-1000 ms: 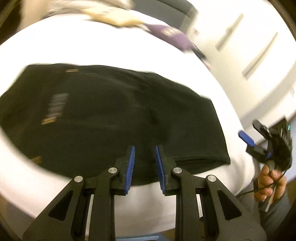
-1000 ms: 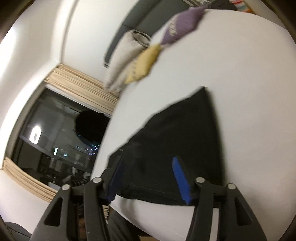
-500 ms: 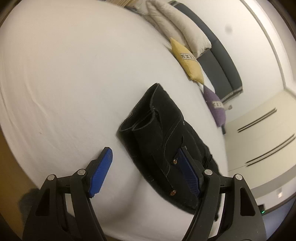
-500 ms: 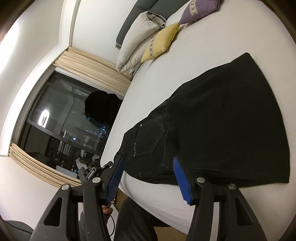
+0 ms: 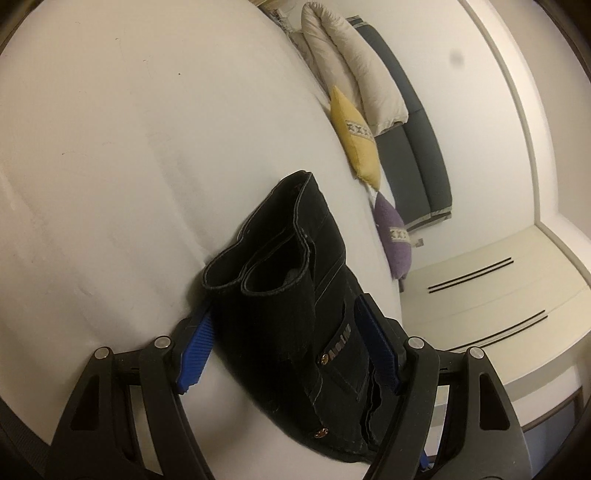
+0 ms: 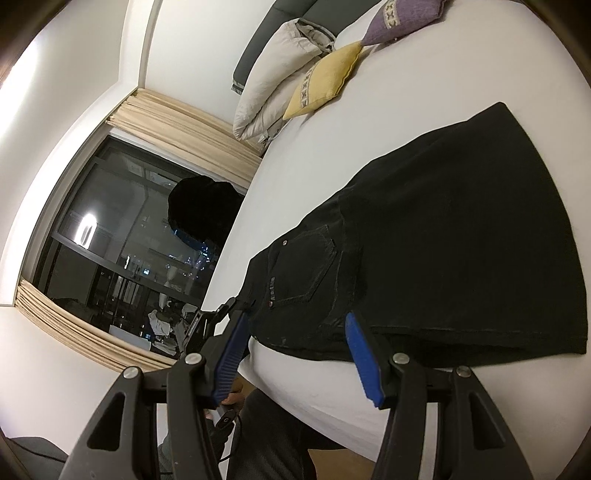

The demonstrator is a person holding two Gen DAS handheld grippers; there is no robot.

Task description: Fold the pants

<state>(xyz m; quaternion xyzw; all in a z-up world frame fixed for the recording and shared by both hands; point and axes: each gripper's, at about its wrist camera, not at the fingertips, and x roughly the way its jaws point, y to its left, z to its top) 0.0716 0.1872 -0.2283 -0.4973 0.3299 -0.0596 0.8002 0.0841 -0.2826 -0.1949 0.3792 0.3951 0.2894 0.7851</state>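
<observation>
Black pants, already folded into a thick stack, lie near the edge of a white bed. The left gripper straddles the hem-and-waistband end with jaws wide, the stack between its 2 blue pads but apparently unpressed. To grip well, it probably should push deeper so both pads catch every layer before closing. The right gripper hovers at the stack's near edge, jaws parted and holding nothing, cloth just beyond its fingertips. Yellow and purple cushions sit well apart at the headboard.
</observation>
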